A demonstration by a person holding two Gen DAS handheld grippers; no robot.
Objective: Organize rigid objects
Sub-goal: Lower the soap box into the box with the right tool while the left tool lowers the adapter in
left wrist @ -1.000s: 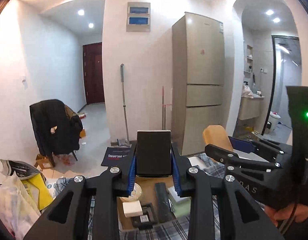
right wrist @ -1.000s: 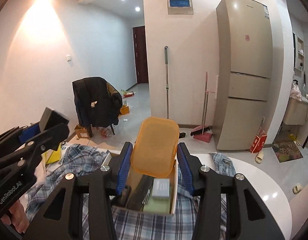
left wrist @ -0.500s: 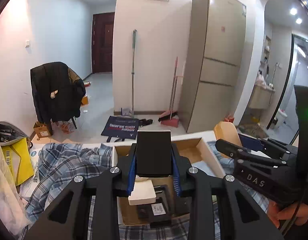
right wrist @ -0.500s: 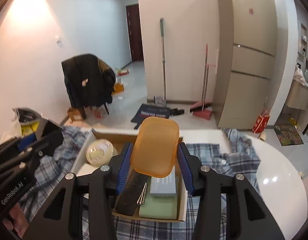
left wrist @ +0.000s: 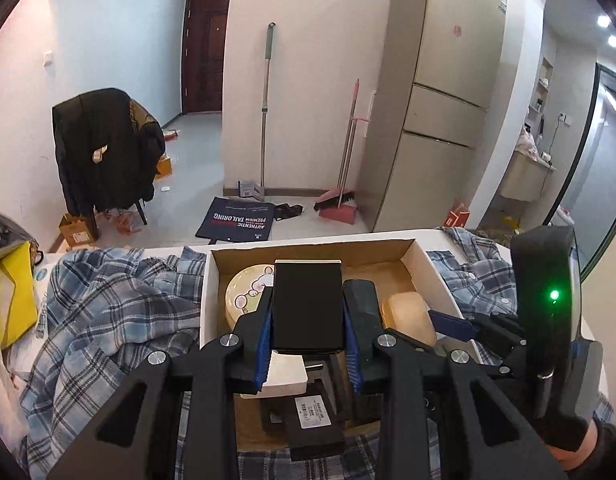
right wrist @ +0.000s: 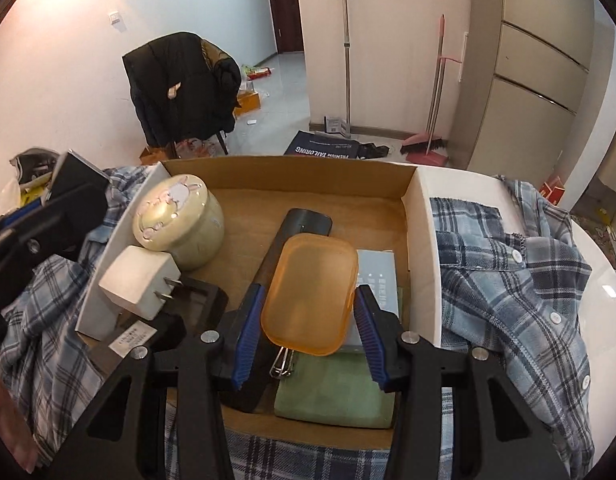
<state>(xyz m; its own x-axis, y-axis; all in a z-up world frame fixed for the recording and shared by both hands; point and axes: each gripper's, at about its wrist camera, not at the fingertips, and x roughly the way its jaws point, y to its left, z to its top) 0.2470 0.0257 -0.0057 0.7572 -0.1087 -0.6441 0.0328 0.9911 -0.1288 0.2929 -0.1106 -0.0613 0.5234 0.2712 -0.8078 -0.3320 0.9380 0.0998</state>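
The cardboard box (right wrist: 291,172) is matt brown inside, white outside. The orange lid (right wrist: 310,294) looks like translucent, smooth plastic. The plaid shirt (right wrist: 508,272) is soft woven cloth. The black slab (left wrist: 308,306) is matt; the bench (right wrist: 596,264) glossy white.

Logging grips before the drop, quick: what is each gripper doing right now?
Left gripper: shut on the flat black rectangular box.
Right gripper: shut on the translucent orange plastic lid.
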